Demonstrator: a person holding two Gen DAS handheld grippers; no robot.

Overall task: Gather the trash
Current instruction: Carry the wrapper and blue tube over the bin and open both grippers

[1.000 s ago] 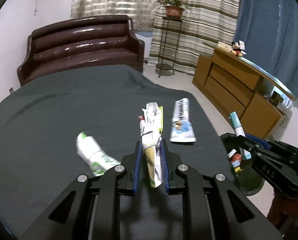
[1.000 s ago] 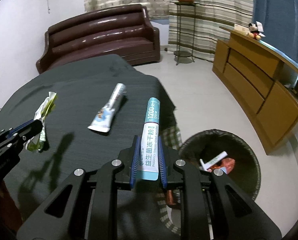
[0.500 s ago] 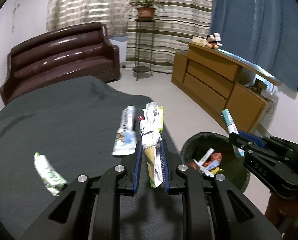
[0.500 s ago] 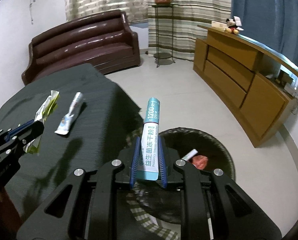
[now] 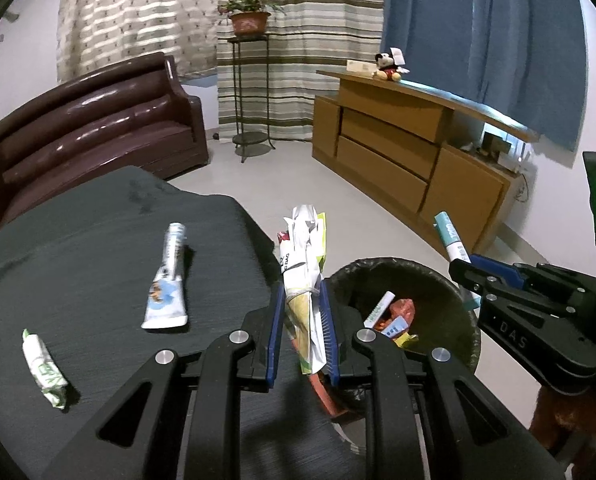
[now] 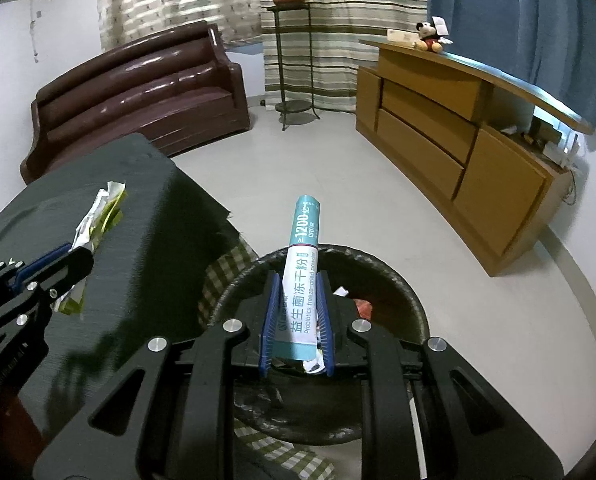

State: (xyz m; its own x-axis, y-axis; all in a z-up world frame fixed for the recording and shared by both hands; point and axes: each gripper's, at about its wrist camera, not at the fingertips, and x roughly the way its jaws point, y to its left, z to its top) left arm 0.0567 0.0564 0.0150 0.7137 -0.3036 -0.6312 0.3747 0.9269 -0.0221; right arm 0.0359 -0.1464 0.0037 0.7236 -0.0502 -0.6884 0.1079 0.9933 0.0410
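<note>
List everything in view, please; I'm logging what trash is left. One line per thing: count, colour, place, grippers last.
Toothpaste tube: 1, white and blue, lying on table.
Small wrapper: 1, white and green, on table near its front edge.
Table: 1, dark cloth cover.
Trash bin: 1, black liner, on floor beside table, some trash inside.
Sofa: 1, dark brown, by the wall.
Cabinet: 1, wooden, plush toy on top.
Plant stand: 1, black, potted plant on top.
Left gripper: shut on crumpled wrappers, white and yellow-green.
Right gripper: shut on teal and white sachet, above bin.
</note>
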